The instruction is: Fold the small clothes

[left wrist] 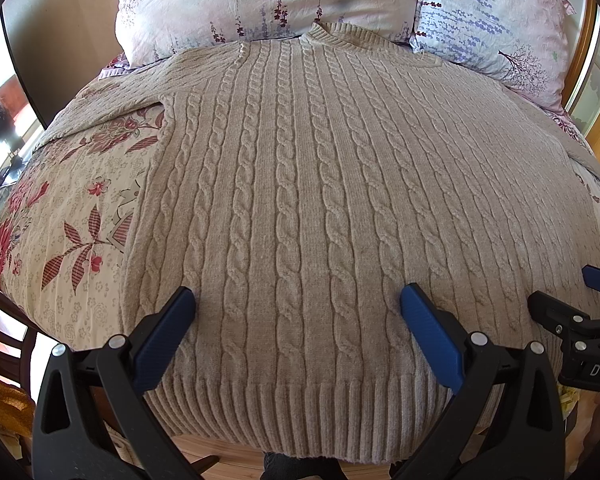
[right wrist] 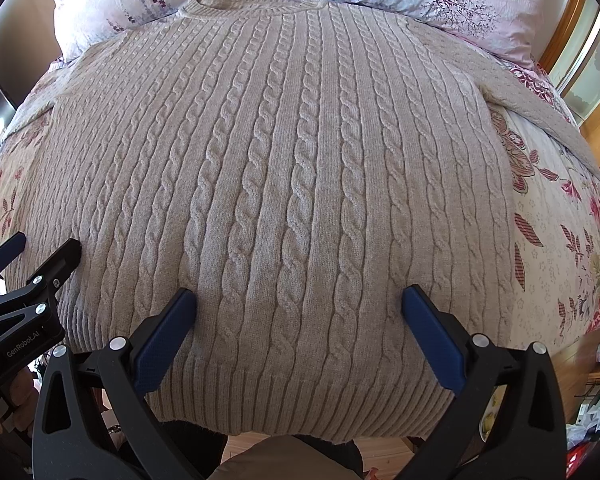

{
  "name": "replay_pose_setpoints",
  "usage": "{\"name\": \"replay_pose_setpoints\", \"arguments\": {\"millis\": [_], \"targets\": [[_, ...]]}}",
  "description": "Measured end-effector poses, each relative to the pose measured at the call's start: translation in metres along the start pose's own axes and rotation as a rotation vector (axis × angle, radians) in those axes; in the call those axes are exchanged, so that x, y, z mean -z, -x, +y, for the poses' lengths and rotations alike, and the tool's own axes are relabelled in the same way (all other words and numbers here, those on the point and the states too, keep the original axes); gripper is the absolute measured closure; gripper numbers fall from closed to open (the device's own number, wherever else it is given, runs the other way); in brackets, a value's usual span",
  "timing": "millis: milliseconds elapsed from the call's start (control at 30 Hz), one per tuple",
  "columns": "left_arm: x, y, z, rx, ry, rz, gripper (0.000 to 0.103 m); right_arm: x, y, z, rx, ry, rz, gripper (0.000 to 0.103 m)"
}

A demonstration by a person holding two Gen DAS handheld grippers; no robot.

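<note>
A beige cable-knit sweater (left wrist: 300, 184) lies flat and face up across the bed, thick twisted ropes of knit running from its ribbed hem at the near edge up to its collar against two floral pillows (left wrist: 268, 0) at the head. The floral quilt (left wrist: 72, 208) shows at both sides, a sleeve angling toward each. The left gripper (left wrist: 298, 300) hangs over the hem, blue pads spread wide, holding nothing. The right gripper (right wrist: 299, 300) is alongside it, equally wide, empty, over the same ribbed band.
</note>
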State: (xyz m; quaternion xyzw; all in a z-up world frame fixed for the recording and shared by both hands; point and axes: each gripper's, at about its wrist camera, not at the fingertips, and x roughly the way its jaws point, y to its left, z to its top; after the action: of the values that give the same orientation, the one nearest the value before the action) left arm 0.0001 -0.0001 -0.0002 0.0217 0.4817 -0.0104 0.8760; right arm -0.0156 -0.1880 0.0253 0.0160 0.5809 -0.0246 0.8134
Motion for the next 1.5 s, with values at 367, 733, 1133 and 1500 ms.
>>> {"name": "replay_pose_setpoints", "arguments": {"millis": [367, 733, 1133, 1500], "targets": [[0.000, 0.000, 0.000, 0.000, 0.000, 0.000, 0.002, 0.000, 0.000, 0.000, 0.000, 0.000, 0.001, 0.001], [0.000, 0.000, 0.000, 0.000, 0.000, 0.001, 0.002, 0.000, 0.000, 0.000, 0.000, 0.000, 0.002, 0.001], [-0.002, -0.002, 0.000, 0.012, -0.014, 0.032, 0.002, -0.002, -0.002, 0.000, -0.008, 0.019, 0.015, 0.001], [-0.021, -0.007, 0.006, 0.081, -0.018, 0.073, 0.002, -0.011, 0.000, -0.018, -0.116, -0.017, -0.054, 0.001]]}}
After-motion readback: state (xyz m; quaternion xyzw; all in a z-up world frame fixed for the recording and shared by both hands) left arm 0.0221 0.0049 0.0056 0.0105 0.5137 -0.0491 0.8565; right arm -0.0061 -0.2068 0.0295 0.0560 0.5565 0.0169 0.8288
